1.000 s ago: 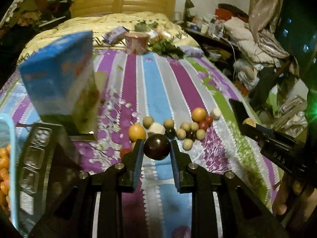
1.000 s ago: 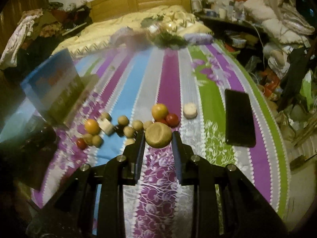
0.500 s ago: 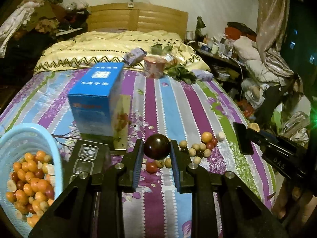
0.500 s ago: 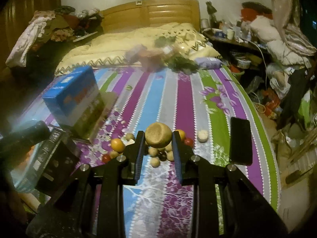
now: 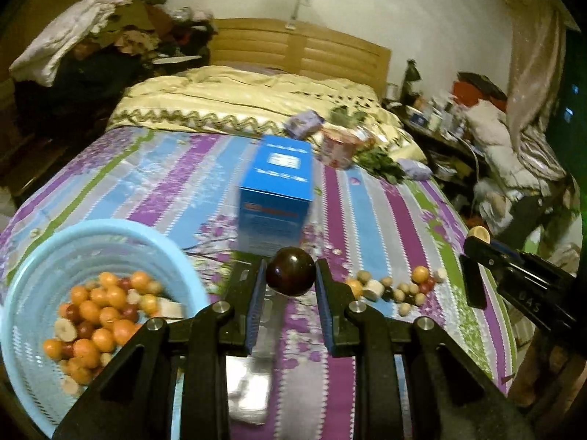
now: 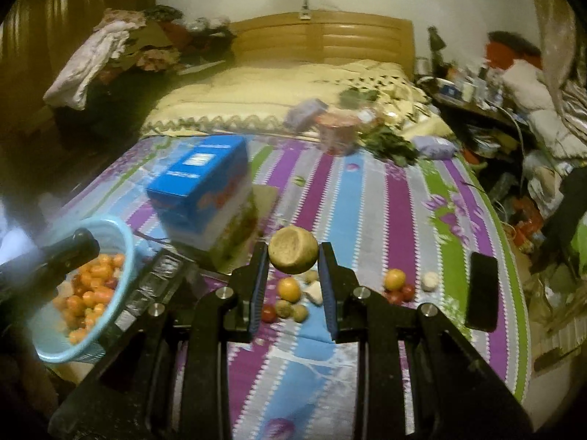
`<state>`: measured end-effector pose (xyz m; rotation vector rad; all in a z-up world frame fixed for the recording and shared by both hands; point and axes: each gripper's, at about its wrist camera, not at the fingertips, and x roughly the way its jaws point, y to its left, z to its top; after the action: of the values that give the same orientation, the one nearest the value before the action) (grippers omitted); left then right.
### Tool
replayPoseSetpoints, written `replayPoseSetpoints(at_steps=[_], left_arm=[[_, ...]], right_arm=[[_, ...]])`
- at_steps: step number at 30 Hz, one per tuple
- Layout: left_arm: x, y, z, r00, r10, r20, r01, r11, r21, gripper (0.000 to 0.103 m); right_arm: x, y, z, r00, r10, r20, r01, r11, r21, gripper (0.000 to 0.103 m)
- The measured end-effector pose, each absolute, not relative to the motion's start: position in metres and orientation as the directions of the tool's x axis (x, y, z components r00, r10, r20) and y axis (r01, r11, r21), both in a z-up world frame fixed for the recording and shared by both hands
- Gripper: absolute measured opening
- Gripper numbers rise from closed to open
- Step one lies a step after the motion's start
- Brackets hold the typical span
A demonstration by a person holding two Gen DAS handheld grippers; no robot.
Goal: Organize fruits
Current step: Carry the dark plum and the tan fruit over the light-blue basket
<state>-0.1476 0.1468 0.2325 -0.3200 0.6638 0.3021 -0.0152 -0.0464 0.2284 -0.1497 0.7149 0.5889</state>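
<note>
Left wrist view: the left tongs [image 5: 290,280] grip a glossy, round, dark plum [image 5: 290,271] above the striped bedspread [image 5: 370,216]. A ribbed blue plastic basket [image 5: 33,267] of fruit sits near left.

Right wrist view: the right tongs [image 6: 292,266] clamp a matte, tan, rough-skinned fruit [image 6: 292,250] above the loose pile [image 6: 293,295]. A blue box [image 6: 200,187] stands far left.

dark fruit [image 5: 290,276] glossy | tan fruit [image 6: 293,250] matt, rough | basket [image 5: 33,275] plastic
</note>
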Motion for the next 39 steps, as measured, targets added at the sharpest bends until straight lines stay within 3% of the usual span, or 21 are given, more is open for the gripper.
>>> replayPoseSetpoints(at_steps=[22,30,39], left_arm=[[-0.258,0.295,0.230,0.624,0.358,-0.695,-0.642,0.742,-0.194,0.027],[-0.281,0.329,0.216,0.565,0.353,-0.746,-0.688,0.701,-0.188,0.027],[-0.286,0.343,0.191,0.521,0.253,-0.816,-0.679,0.701,-0.216,0.027]], right_arm=[[-0.079,0.128,0.229,0.356,0.599,-0.717,-0.804,0.588,0.092,0.028],[-0.096,0.170,0.212,0.235,0.577,-0.782,-0.843,0.521,0.132,0.028],[-0.114,0.193,0.198,0.143,0.517,-0.844,-0.868,0.475,0.144,0.028]])
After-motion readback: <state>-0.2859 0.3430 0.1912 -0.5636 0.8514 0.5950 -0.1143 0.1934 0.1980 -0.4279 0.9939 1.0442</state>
